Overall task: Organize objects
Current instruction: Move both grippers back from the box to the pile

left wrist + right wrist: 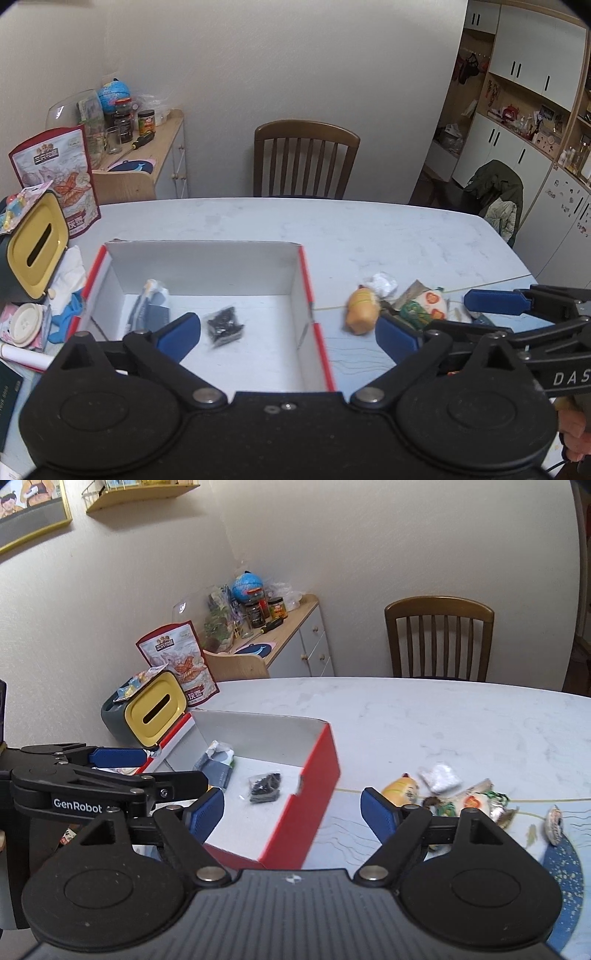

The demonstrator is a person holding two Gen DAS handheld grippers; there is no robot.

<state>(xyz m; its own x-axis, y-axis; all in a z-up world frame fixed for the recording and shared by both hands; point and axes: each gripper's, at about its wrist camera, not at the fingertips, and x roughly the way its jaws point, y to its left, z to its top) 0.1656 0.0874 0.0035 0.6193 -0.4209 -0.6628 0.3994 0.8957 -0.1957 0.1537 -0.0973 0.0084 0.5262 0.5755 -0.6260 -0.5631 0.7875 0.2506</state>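
Hovering both the left gripper [287, 326] and right gripper [292, 809], fingers released and empty, beside the box [312, 771], likely seeking loose clutter [406, 306].

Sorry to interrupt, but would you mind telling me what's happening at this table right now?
A person holds two black grippers with blue pads over a white marble-look table, sorting small items into a red-sided cardboard box. The left gripper and right gripper are both open and empty. A small clear bag of black bits already lies in the box; a yellow-orange toy and snack packets wait beside it.
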